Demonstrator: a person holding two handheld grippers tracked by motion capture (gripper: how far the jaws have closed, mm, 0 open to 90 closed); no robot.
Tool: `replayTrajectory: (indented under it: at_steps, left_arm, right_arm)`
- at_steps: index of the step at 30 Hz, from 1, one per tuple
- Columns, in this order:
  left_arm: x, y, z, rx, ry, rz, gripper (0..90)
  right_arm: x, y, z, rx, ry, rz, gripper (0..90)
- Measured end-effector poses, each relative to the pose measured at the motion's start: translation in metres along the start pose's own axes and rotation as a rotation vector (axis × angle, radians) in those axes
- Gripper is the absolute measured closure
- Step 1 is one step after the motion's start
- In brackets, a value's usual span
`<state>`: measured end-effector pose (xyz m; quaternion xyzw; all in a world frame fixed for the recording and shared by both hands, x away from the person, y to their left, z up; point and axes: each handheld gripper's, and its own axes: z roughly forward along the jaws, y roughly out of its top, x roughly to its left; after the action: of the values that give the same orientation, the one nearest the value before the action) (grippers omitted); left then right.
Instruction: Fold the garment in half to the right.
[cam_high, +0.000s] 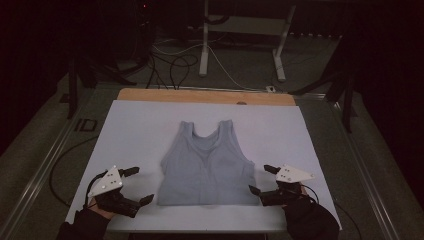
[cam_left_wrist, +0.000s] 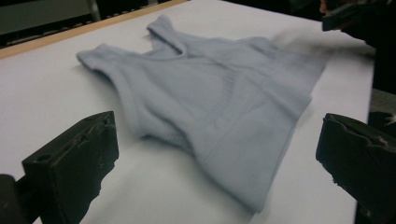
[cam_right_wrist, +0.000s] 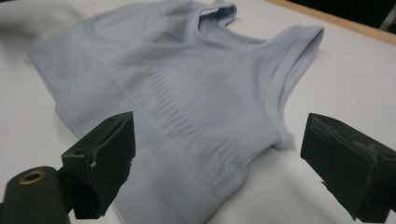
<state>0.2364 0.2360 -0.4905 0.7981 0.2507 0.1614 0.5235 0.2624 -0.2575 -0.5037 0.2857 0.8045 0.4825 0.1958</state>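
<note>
Pale blue ribbed cloth is what we have in front of us: a tank top (cam_high: 205, 167) lying flat at the centre of the high view, on a white sheet (cam_high: 135, 130) that covers the table.

At lower left of that view our left gripper (cam_high: 138, 186) sits just off the top's lower left corner, jaws spread wide and empty. In the left gripper view the top (cam_left_wrist: 210, 102) fills the middle of the frame between the two open jaws, its hem corner nearest us at lower centre.

The top's long axis runs up the high view, straps toward the far edge, hem along the near edge. That hem spans the gap between our two grippers, so each one has its own corner close by.

At lower right our right gripper (cam_high: 262, 180) is likewise wide open and holds nothing, close beside the lower right corner, perhaps a little nearer than the left. In the right gripper view the top (cam_right_wrist: 187, 93) lies straight ahead, armhole at right.

We judge the next move to be an inward reach from each side.
</note>
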Motion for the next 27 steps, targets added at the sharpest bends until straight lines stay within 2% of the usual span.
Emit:
replayTrajectory:
  at_steps: [2,6,8,13,16,20,24,27]
  left_arm:
    - [-0.002,0.007,0.0,-0.002,-0.016,0.009,0.5]
    - [-0.003,0.014,0.001,0.001,-0.017,0.017,0.5]
    - [-0.005,0.02,0.001,0.005,-0.015,0.025,0.5]
    - [-0.006,0.024,0.002,0.021,-0.014,0.02,0.5]
    - [-0.006,0.027,0.003,0.028,-0.004,0.014,0.5]
    - [-0.007,0.032,0.002,0.04,0.013,0.031,0.5]
    - [-0.007,0.036,0.003,0.053,0.028,0.017,0.5]
    - [-0.007,0.037,0.003,0.061,0.032,0.008,0.5]
  right_arm:
    - [0.001,0.008,-0.002,-0.003,0.003,-0.014,10.1]
    - [0.0,0.019,-0.004,-0.01,-0.004,-0.032,10.2]
    - [-0.003,0.033,-0.005,-0.036,-0.01,-0.049,10.2]
    - [-0.006,0.051,-0.003,-0.06,-0.014,-0.052,10.1]
    - [-0.01,0.068,0.002,-0.074,-0.002,-0.067,10.2]
    - [-0.009,0.084,0.012,-0.077,0.014,-0.076,10.1]
    - [-0.008,0.098,0.023,-0.079,0.03,-0.104,10.1]
    - [-0.008,0.106,0.032,-0.083,0.044,-0.101,10.1]
